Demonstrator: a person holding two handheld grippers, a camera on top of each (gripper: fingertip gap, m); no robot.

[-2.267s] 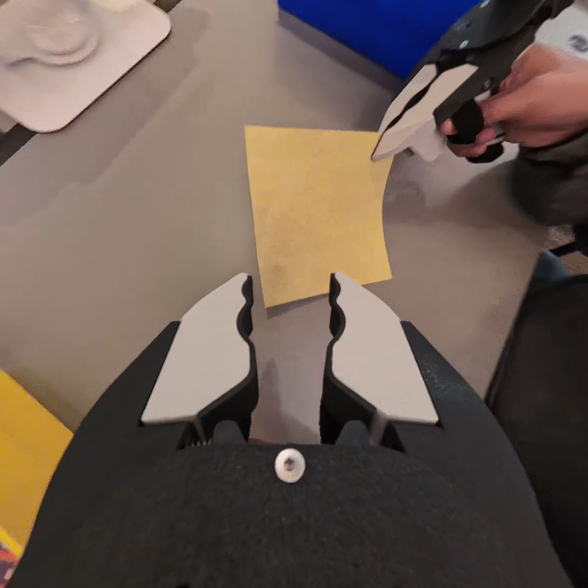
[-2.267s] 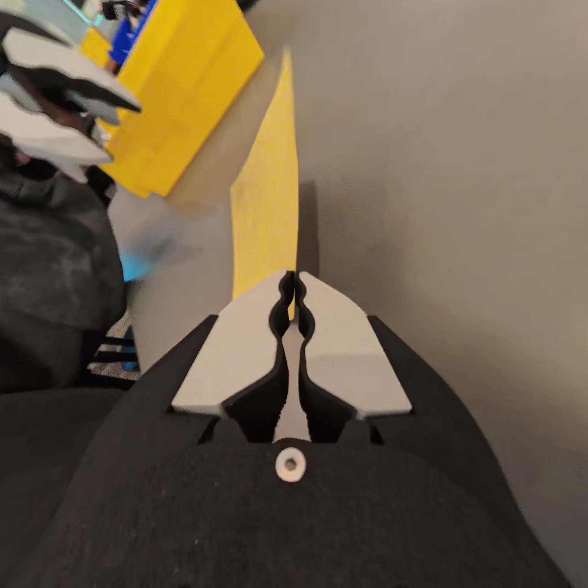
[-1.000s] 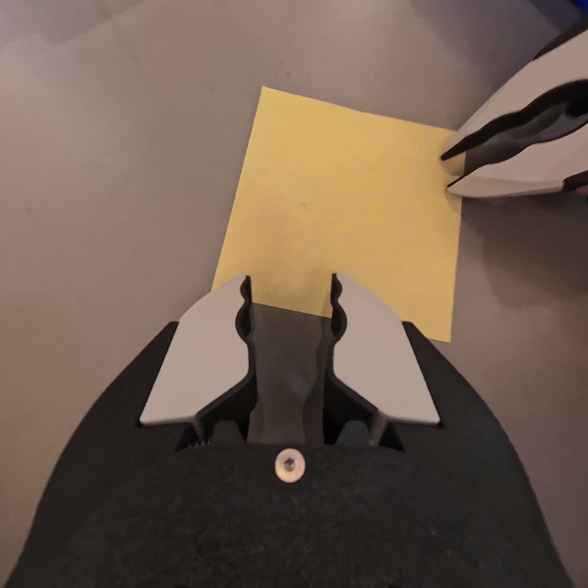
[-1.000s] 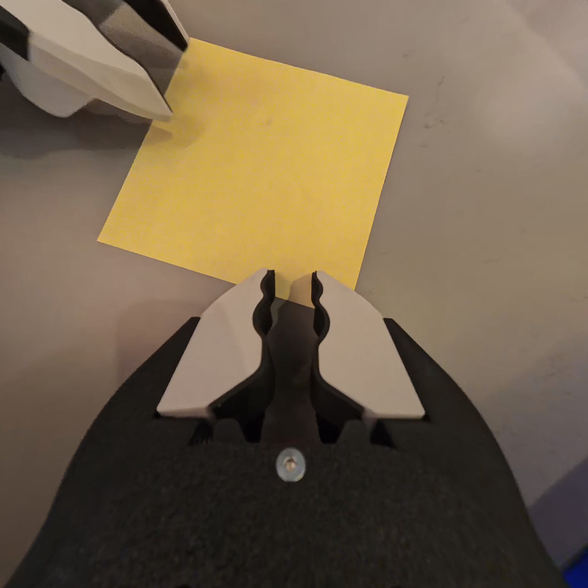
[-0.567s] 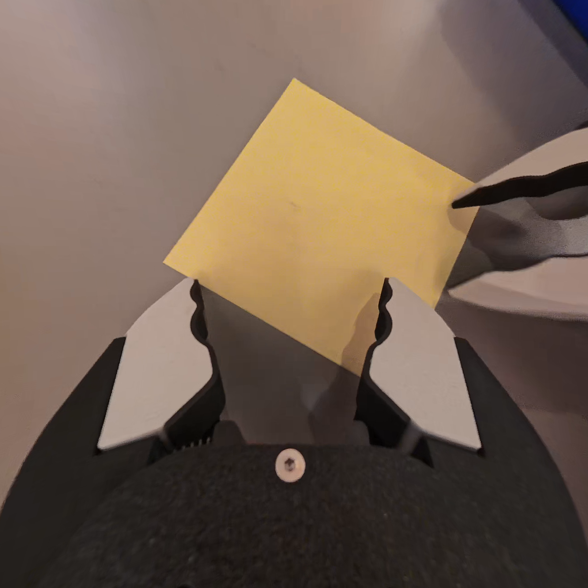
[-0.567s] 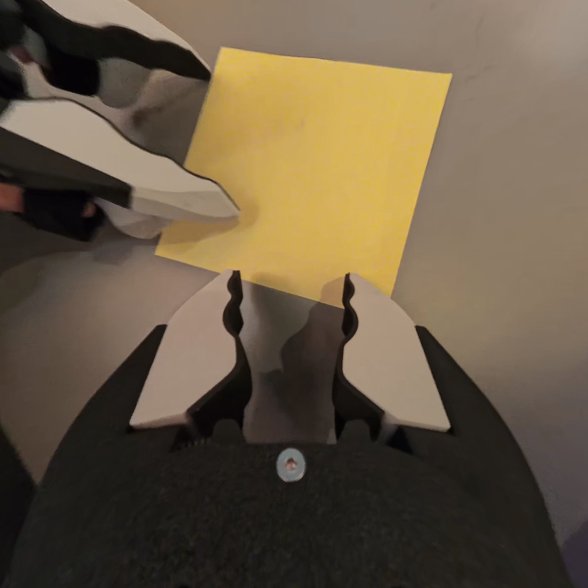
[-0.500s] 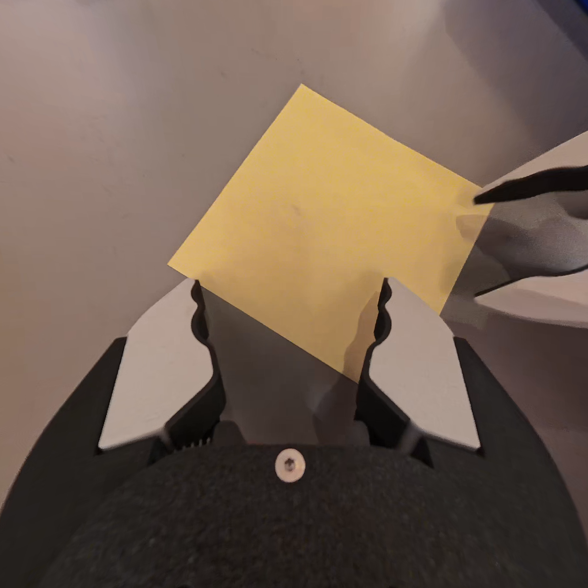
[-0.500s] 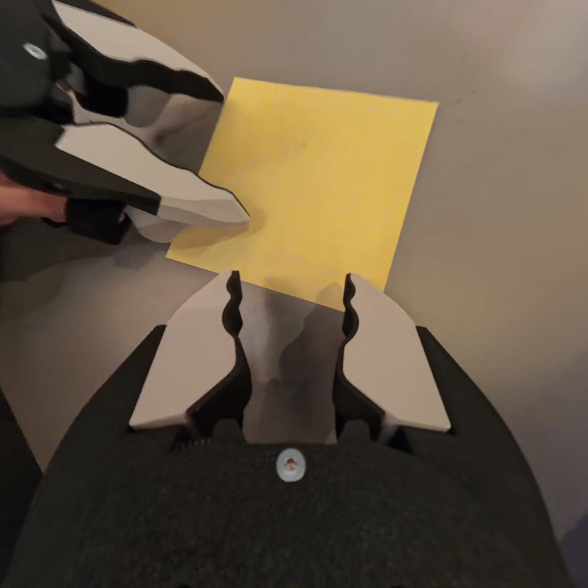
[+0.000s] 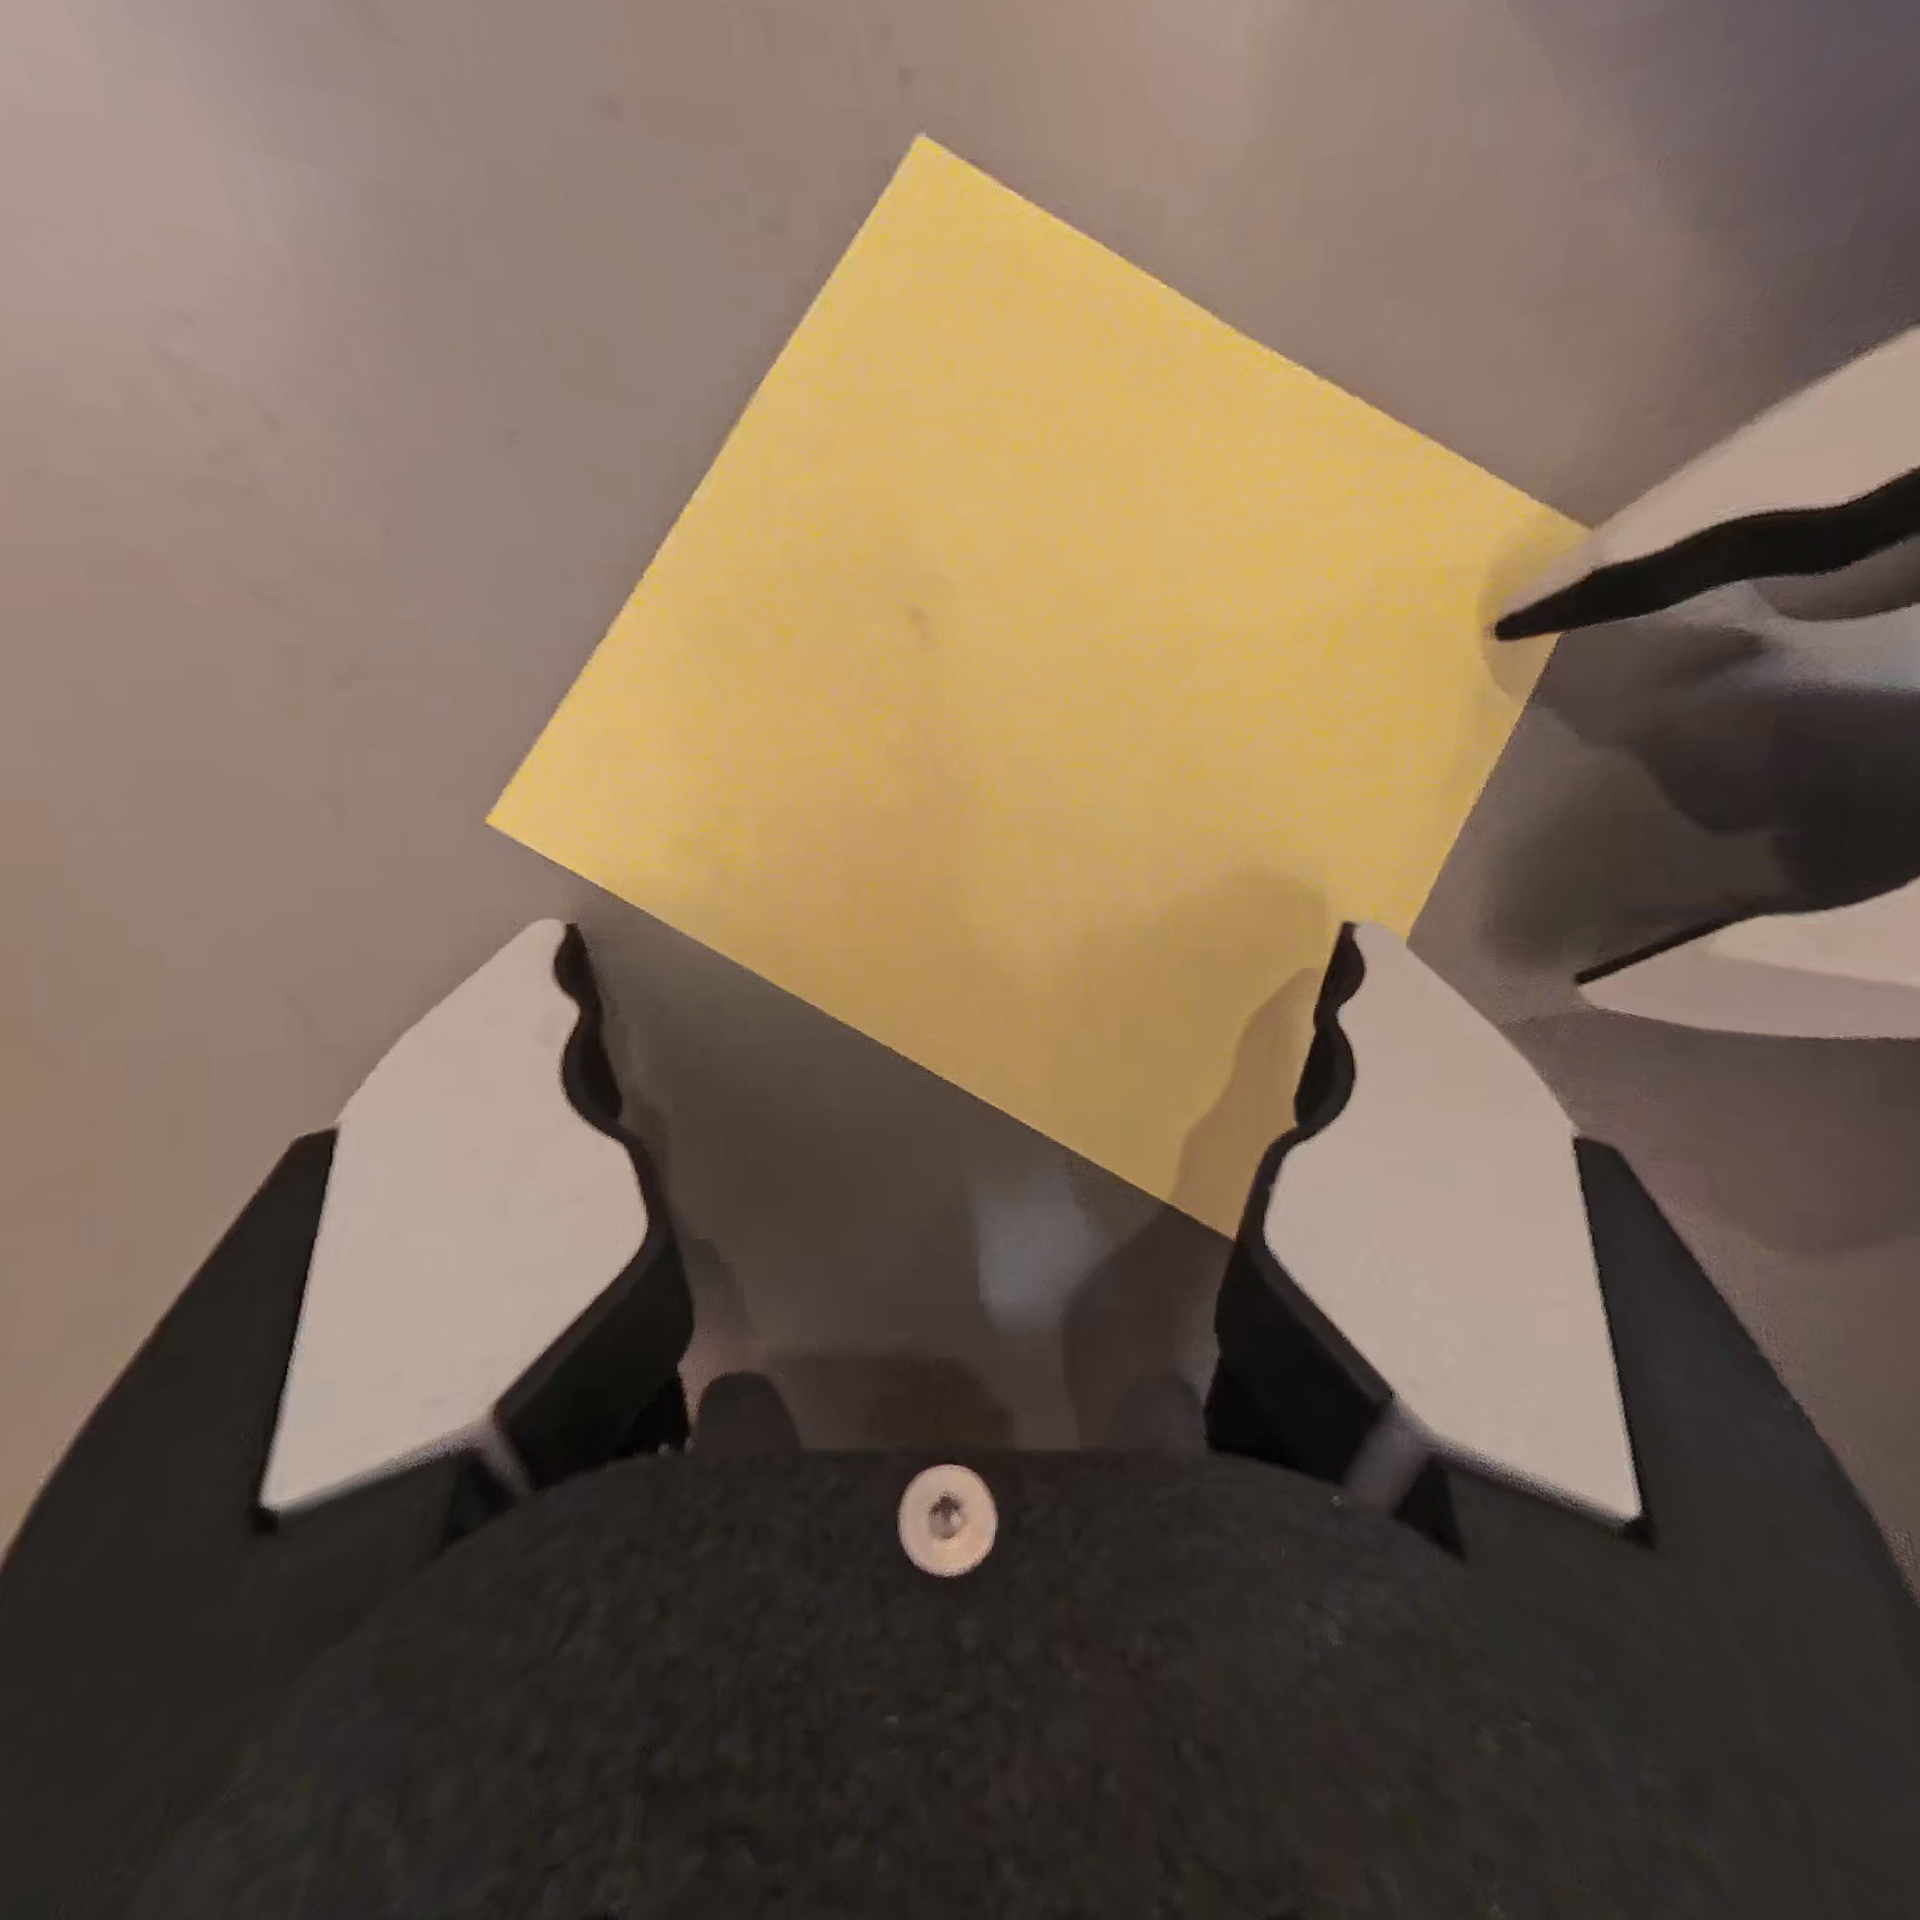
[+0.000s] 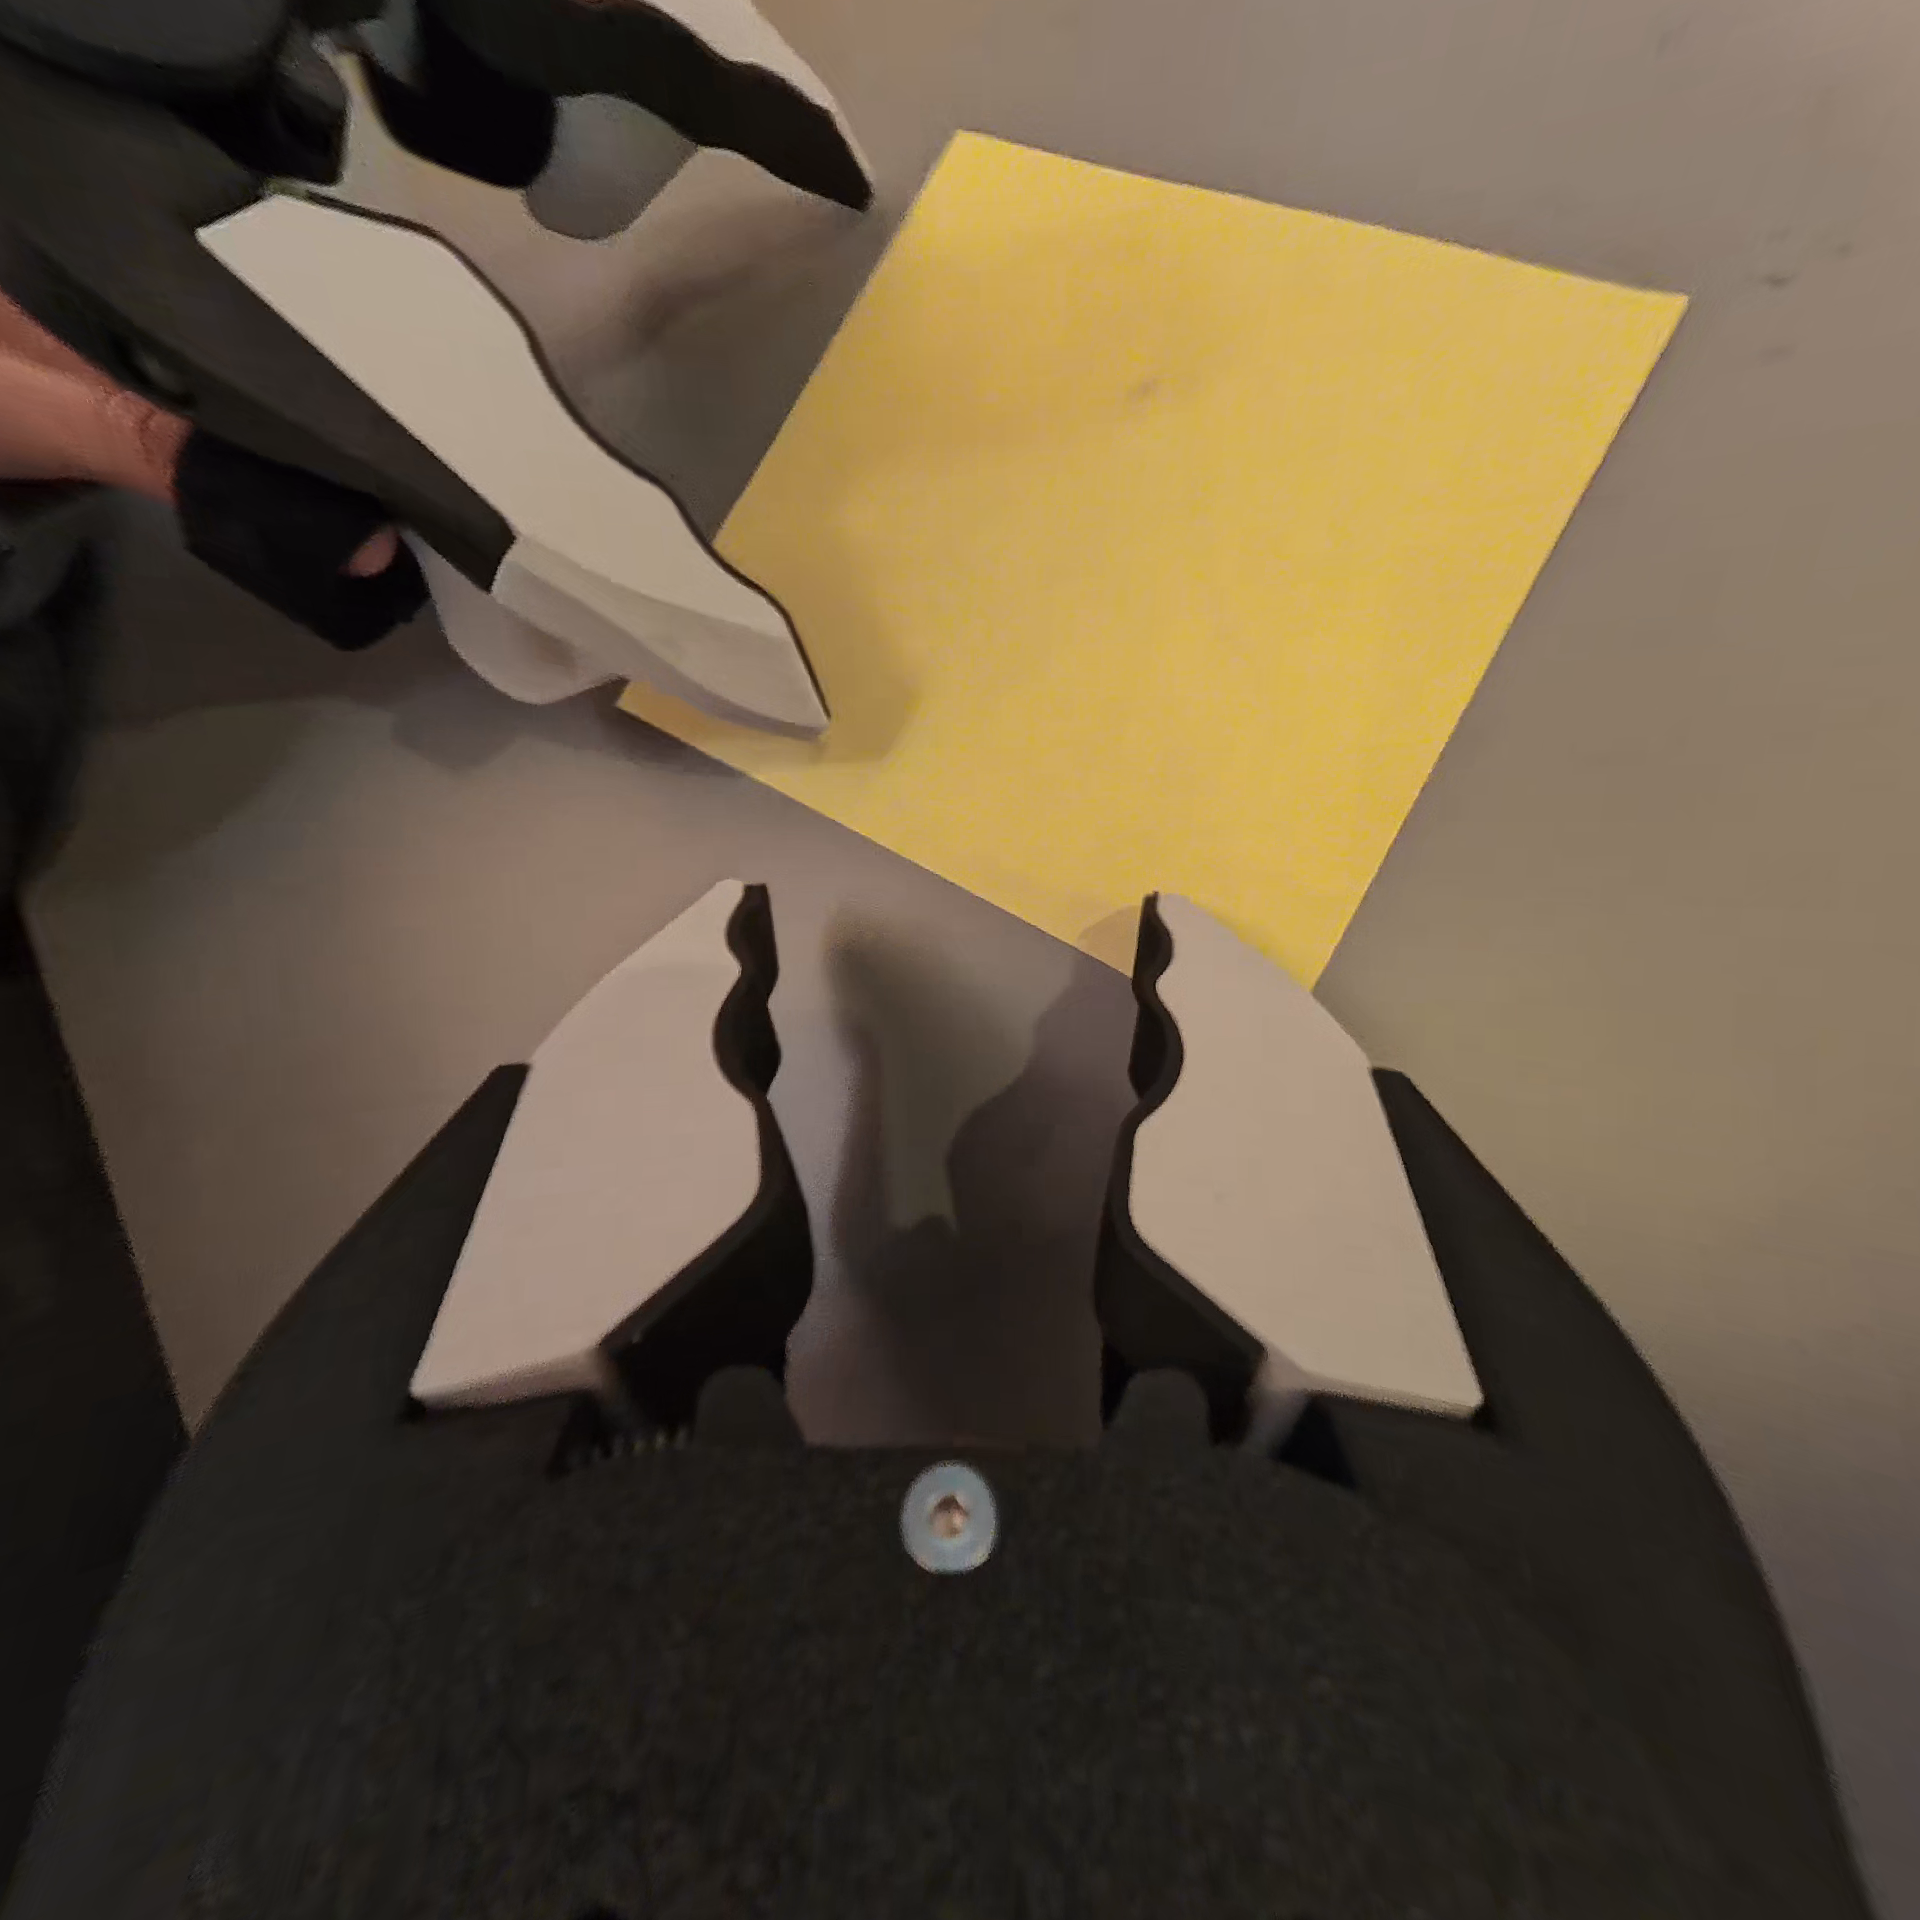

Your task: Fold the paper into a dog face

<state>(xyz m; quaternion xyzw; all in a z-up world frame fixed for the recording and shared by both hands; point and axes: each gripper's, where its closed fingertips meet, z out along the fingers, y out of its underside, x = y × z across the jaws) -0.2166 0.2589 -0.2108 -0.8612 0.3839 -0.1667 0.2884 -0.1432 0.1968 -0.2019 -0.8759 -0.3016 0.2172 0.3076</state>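
A flat, unfolded square of yellow paper (image 9: pixel 987 675) lies on the grey table (image 9: pixel 312 520). My left gripper (image 9: pixel 956 935) is open wide and empty at the paper's near edge, and its right finger covers the near corner. My right gripper (image 9: pixel 1538 805) enters from the right, open, with its upper fingertip on the paper's right corner. In the right wrist view the paper (image 10: pixel 1195 540) lies ahead of my open, empty right gripper (image 10: pixel 948 894). There the left gripper (image 10: pixel 842 457) is open at the paper's left corner, one fingertip (image 10: pixel 769 675) resting on it.
A hand in a black fingerless glove (image 10: pixel 281 540) holds the left gripper at the left edge of the right wrist view. Bare grey table (image 10: pixel 1714 935) surrounds the paper on all sides.
Both grippers have opened wider over the last second. Each has shifted around the paper toward a corner, so the sheet now sits diagonally in both views. The paper stays flat.
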